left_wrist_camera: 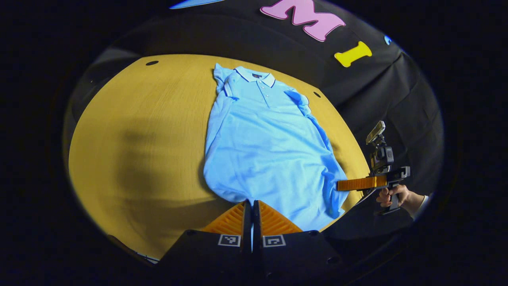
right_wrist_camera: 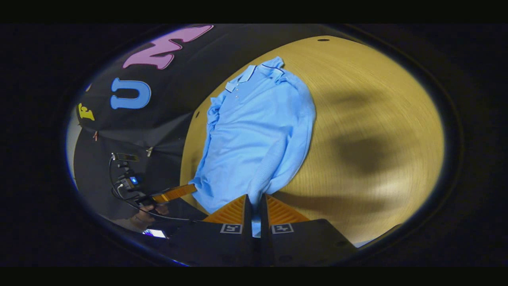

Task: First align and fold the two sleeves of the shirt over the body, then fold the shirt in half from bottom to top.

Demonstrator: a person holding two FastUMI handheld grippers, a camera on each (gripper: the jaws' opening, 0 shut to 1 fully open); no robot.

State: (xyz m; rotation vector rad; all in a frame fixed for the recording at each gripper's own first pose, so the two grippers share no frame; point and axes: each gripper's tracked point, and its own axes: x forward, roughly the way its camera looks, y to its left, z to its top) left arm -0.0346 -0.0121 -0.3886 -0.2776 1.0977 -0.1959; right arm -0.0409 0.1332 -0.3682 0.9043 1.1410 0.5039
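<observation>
The light blue short-sleeved polo shirt (left_wrist_camera: 266, 151) is laid flat on the round yellow wooden counter (left_wrist_camera: 139, 159), collar at the far side, both sleeves already folded in over the body. In the left gripper view, the left gripper (left_wrist_camera: 252, 206) is positioned low at the near hem, its jaws drawn together with a strip of blue fabric pinched between them. In the right gripper view, the right gripper (right_wrist_camera: 254, 200) is likewise closed on the hem at the opposite bottom corner. In the left gripper view the right gripper is seen side-on, held level by a hand (left_wrist_camera: 391, 195) wrapped around its handle, a sleeve cuff visible at the wrist.
</observation>
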